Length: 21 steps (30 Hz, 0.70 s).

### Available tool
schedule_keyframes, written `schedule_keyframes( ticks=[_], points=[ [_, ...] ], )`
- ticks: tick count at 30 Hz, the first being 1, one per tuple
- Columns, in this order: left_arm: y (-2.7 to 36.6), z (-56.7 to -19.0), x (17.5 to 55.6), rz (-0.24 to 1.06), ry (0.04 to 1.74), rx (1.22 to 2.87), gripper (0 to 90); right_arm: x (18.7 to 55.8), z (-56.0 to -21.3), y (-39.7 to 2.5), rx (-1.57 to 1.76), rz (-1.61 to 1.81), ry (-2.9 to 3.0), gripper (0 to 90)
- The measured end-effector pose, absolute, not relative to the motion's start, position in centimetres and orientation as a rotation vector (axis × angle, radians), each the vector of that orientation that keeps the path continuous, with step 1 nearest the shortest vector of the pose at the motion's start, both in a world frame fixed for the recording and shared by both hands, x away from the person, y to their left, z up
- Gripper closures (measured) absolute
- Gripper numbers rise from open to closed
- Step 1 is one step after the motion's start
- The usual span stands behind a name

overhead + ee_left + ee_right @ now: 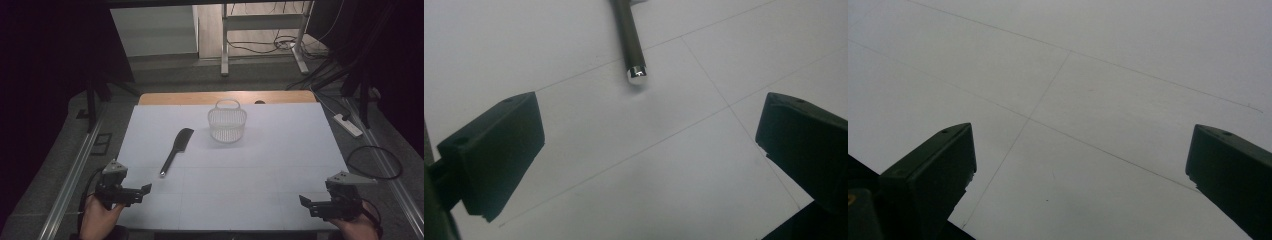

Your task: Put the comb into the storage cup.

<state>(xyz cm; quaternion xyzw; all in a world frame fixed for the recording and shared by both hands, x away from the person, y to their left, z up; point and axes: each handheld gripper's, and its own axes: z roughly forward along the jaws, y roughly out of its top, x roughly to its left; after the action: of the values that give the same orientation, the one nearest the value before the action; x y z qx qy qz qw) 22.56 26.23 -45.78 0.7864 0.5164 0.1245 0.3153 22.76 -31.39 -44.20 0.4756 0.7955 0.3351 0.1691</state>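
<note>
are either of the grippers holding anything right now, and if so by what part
Nothing is held. The left gripper and right gripper both have jaws open over bare table. The spatula lies untouched ahead of the left gripper, beside the basket.

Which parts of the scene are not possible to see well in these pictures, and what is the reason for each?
- Spatula: in the left gripper view the top edge cuts off everything but its handle end.
- Wire basket: in the high view its inside is too small and dim to tell whether it is empty.
- Dark spot at the table's far edge, high view: too small to identify.
- Room sides, high view: lost in darkness.
</note>
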Motion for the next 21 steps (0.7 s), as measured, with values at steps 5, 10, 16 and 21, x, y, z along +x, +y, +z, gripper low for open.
schedule_keyframes(
  ticks=[5, 10, 16, 21],
  points=[
    [26.0, -45.8, 23.6, 0.321, 1.352, 2.099, 0.0, 22.7, -44.2, -31.4, 1.346, 0.95, 2.263, 0.3],
    [25.7, -45.8, 24.5, 0.306, 1.34, 2.131, 0.0, 22.7, -44.2, -31.4, 1.346, 0.952, 2.263, 0.3],
    [25.4, -46.0, 25.5, 0.293, 1.339, 2.149, 0.0, 22.8, -44.2, -31.3, 1.346, 0.953, 2.264, 0.4],
    [25.2, -46.1, 26.2, 0.272, 1.338, 2.159, 0.0, 22.8, -44.2, -31.3, 1.345, 0.953, 2.266, 0.4]
  ],
)
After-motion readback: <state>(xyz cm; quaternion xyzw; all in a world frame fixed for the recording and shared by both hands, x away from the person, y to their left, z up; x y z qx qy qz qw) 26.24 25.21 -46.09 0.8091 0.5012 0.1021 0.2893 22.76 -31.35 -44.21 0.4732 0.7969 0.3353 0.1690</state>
